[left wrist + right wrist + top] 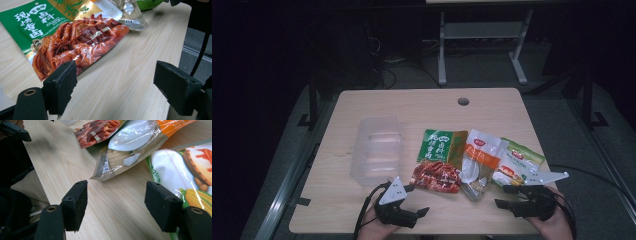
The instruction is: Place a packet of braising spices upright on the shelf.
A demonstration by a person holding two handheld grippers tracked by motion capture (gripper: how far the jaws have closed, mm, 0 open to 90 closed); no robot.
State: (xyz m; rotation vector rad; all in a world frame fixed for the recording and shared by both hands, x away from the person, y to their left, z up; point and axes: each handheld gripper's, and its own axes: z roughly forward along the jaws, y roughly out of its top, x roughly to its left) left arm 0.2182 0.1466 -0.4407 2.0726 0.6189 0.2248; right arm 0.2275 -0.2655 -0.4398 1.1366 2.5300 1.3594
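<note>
Three glossy seasoning packets (439, 161) overlapping, flat, unopened.

High view dim, room black around the lit table (362, 210); soft and low-resolution. Gripper views brighter. Overhead glare streaks the packets (82, 40) ahead of each hand-held gripper. Near pads (75, 205) slightly blurred; faint shadows beneath the packets.

1. The green seasoning packet (37, 27) is showing white Chinese characters, "现烤香卤", with "五香味 卤料" beside them.
2. The corn-picture packet (185, 170) is carrying "250".
3. The clear pouch (125, 152) is bearing small digits too blurred to read.
</note>
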